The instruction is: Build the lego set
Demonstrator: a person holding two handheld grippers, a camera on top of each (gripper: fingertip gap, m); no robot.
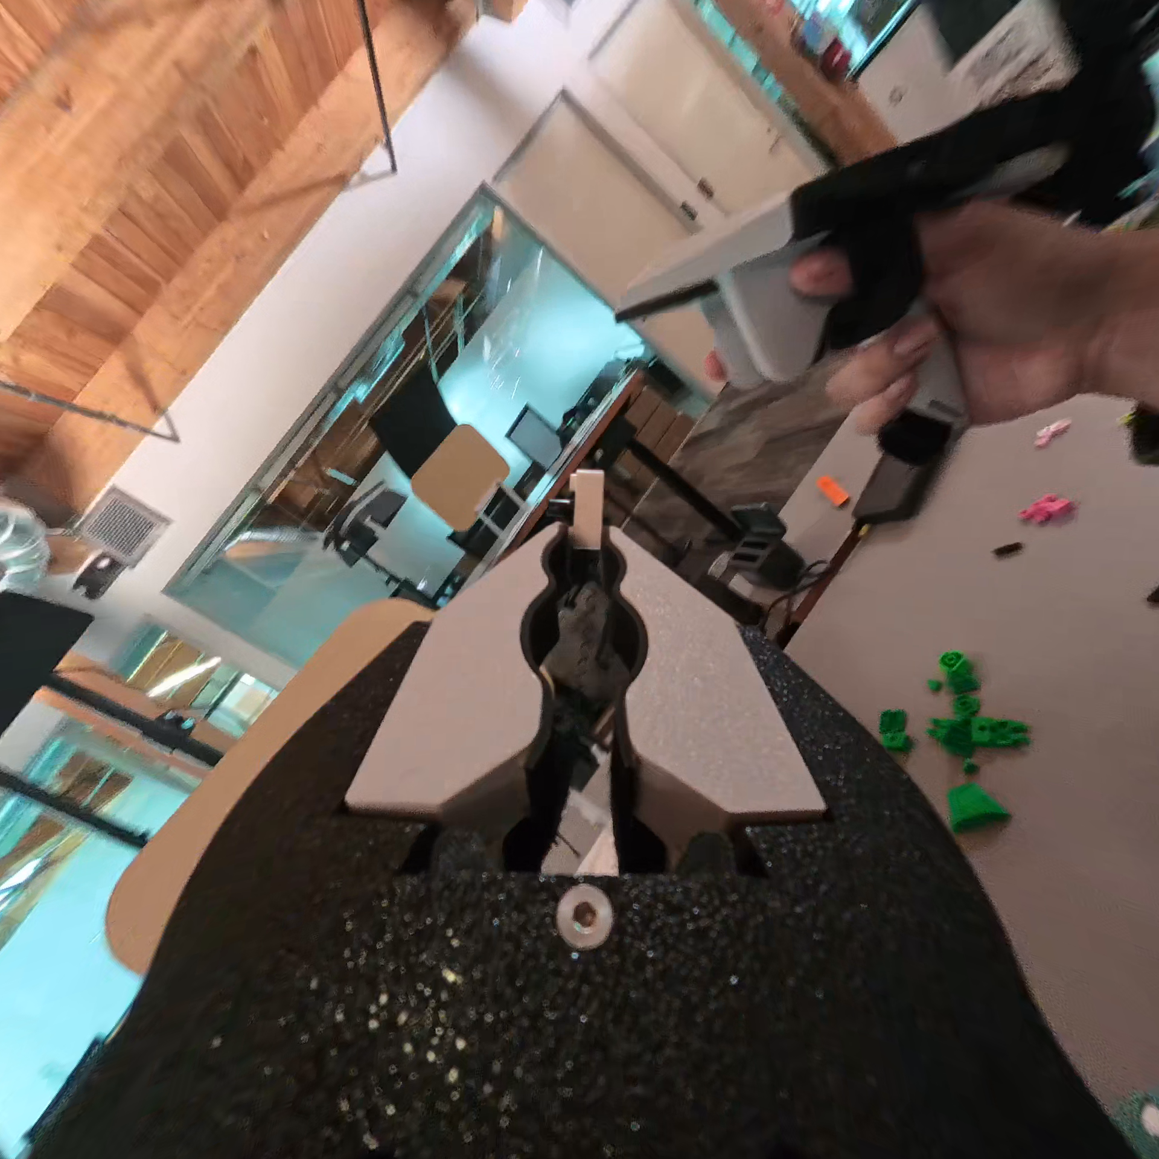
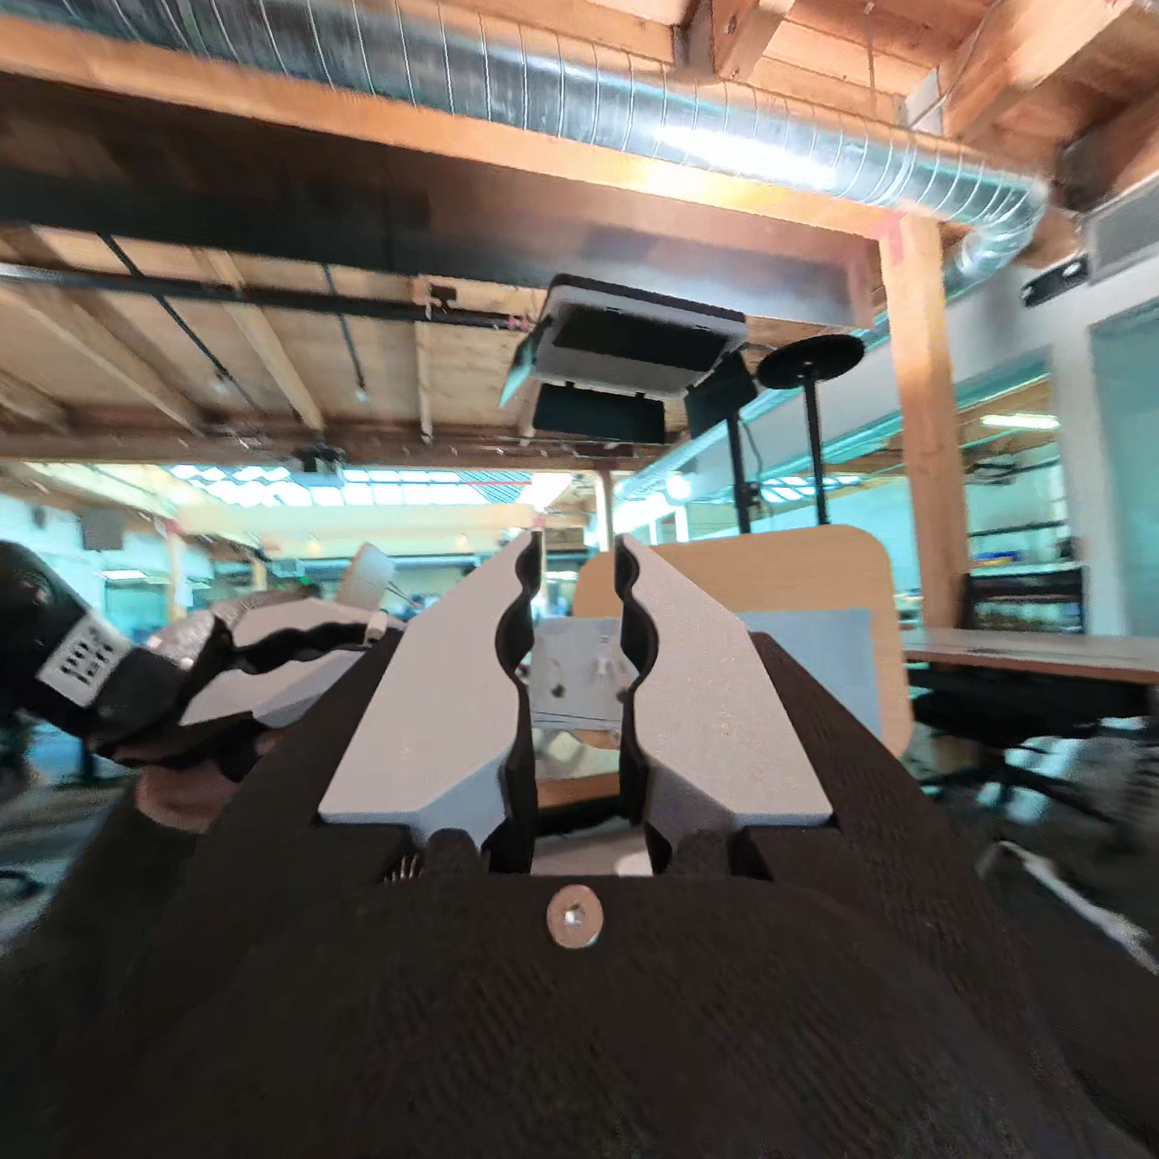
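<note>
left gripper (image 1: 586, 533) clamps a white piece (image 1: 588, 508) (right gripper (image 2: 577, 552) parted).

Left gripper (image 1: 586, 539): matt grey plastic fingers (image 1: 476, 677), finely grained; black speckled body, rough; bright metal screw (image 1: 584, 917) at 6 o'clock. Glossy green plastic bricks (image 1: 959, 730) at 3 o'clock on smooth matt table (image 1: 978, 878). Right gripper (image 2: 577, 552): same grey fingers; ribbed shiny metal duct (image 2: 627, 100) and bare wooden beams (image 2: 376, 119) at 12 o'clock.
</note>
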